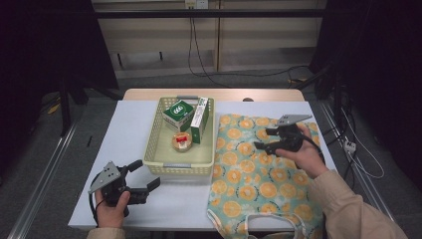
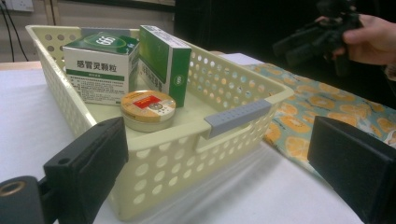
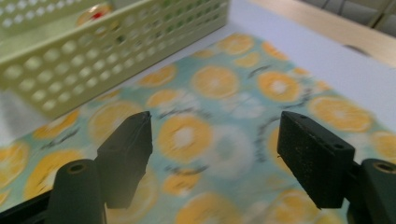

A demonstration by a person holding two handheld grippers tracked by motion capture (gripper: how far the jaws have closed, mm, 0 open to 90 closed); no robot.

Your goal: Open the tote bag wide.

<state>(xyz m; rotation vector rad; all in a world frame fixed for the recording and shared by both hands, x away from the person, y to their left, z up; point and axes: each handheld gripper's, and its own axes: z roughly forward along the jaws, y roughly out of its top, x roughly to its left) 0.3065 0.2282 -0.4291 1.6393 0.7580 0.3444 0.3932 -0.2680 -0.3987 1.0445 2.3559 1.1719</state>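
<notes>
A pale yellow perforated plastic basket point(image 1: 158, 158) with grey handles sits mid-table toward the far edge, holding two green-and-white cardboard boxes point(image 1: 178, 115) and a round flat tin point(image 1: 182, 141). Beside it, along the right edge, lies a soft orange-slice-printed fabric bag point(image 1: 259, 184). The right gripper point(image 1: 266, 139) hovers over that bag, its jaws spread wide, nothing between them. The left gripper point(image 1: 146, 175), near the front left corner, is agape too, empty.
</notes>
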